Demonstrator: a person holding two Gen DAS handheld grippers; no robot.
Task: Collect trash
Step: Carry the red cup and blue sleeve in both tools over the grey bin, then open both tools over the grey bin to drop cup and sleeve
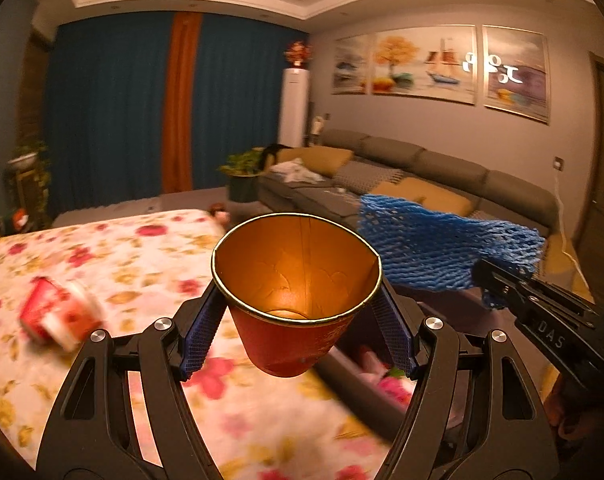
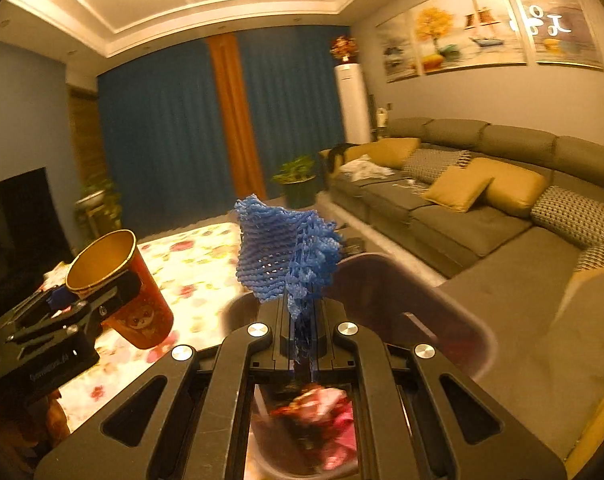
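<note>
My left gripper (image 1: 297, 320) is shut on a red paper cup (image 1: 293, 312) with a gold inside, its blue pads (image 1: 199, 332) pressing both sides, mouth facing me. The right wrist view shows the same cup (image 2: 141, 304) at the left in that gripper (image 2: 85, 300). My right gripper (image 2: 302, 320) is shut on a blue foam net (image 2: 281, 252) that stands up from its fingertips. That net (image 1: 442, 248) shows beside the cup, with the right gripper (image 1: 498, 284) behind it. Below both sits a dark bin (image 2: 422, 276) with pink and red trash (image 2: 318, 408) inside.
A floral cloth (image 1: 121, 260) covers the table, and a red and white crushed cup (image 1: 57, 316) lies on it at the left. The bin's rim (image 1: 342, 368) shows by the table's edge. A grey sofa (image 2: 482, 216) with yellow cushions runs along the right.
</note>
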